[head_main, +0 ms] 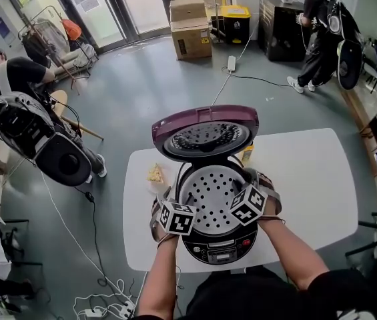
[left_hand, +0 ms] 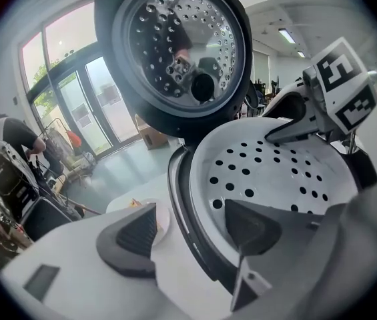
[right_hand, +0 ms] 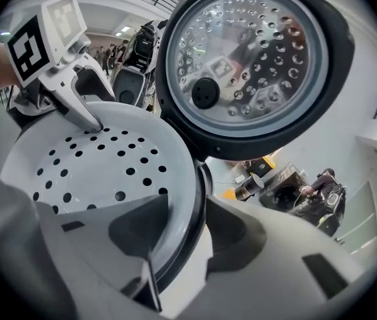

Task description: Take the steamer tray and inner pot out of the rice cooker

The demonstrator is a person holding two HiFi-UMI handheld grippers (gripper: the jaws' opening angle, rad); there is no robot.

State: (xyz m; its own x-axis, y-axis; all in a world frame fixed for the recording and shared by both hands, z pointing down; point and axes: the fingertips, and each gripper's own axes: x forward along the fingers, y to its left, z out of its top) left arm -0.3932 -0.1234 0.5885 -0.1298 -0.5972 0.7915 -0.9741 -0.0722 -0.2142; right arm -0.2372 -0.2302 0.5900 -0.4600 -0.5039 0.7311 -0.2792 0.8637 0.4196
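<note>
The rice cooker (head_main: 218, 247) stands on the white table (head_main: 308, 179) with its purple lid (head_main: 205, 135) raised. The white perforated steamer tray (head_main: 211, 192) sits in its mouth and hides the inner pot. My left gripper (head_main: 166, 199) straddles the left rim (left_hand: 181, 199): one pad inside the tray, the other out over the table and apart from the cooker, so it is open (left_hand: 195, 232). My right gripper (head_main: 261, 182) is at the right rim, and its pads (right_hand: 141, 225) close against the tray's edge (right_hand: 188, 229) from both sides.
A small plate with a yellow piece of food (head_main: 155, 174) lies left of the cooker, close to my left gripper. A yellow object (head_main: 245, 153) stands behind the cooker. The raised lid (left_hand: 175, 52) overhangs the back of the tray. People, boxes and cables are on the floor beyond.
</note>
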